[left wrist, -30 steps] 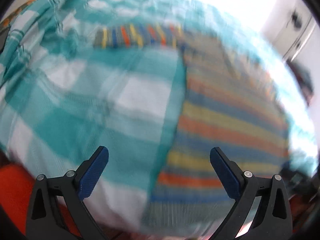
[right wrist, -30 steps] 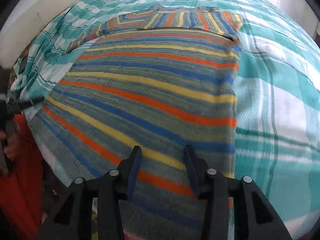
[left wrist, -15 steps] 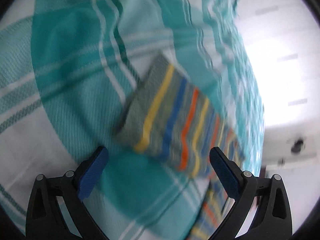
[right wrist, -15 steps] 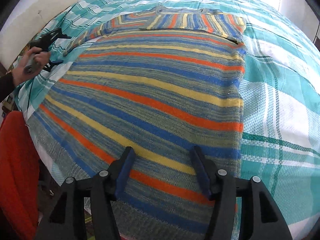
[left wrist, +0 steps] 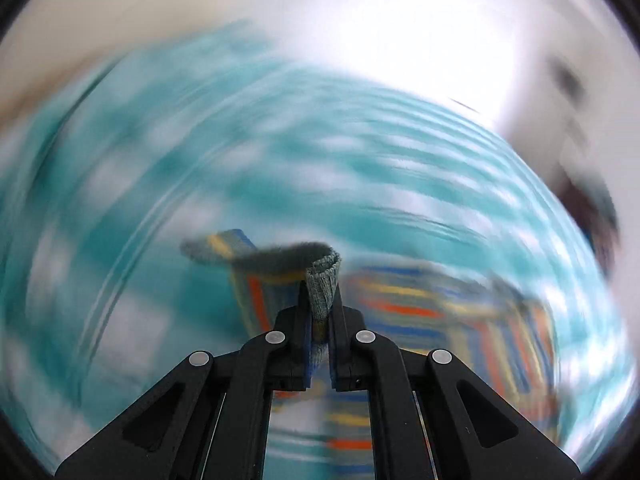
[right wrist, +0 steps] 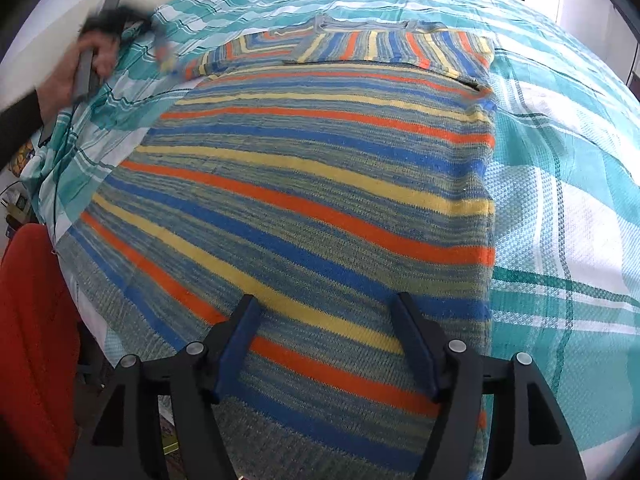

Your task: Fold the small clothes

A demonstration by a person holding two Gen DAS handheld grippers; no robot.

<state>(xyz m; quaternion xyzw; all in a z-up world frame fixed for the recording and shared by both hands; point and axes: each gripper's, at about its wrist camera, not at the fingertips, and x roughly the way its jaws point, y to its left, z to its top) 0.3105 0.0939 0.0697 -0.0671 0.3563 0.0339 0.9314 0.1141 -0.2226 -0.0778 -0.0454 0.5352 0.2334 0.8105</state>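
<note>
A striped knit sweater (right wrist: 320, 184) in blue, orange, yellow and grey lies flat on the bed, with one sleeve folded across its top. My left gripper (left wrist: 320, 292) is shut on the grey cuff (left wrist: 323, 280) of the other sleeve (left wrist: 256, 258), which hangs lifted off the cover; this view is blurred by motion. In the right wrist view the hand (right wrist: 88, 64) holding that gripper shows at the far left. My right gripper (right wrist: 326, 312) hovers over the sweater's lower hem, its jaws opening, with the knit beneath them and nothing pinched.
A teal and white checked bedspread (right wrist: 560, 200) covers the bed under the sweater. A red surface (right wrist: 32, 320) lies at the bed's near left edge. A pale wall (right wrist: 48, 8) runs behind the bed on the left.
The left gripper went from wide open over the sleeve end to shut on its cuff, and its view swung sharply. The right gripper's jaws spread wider over the hem.
</note>
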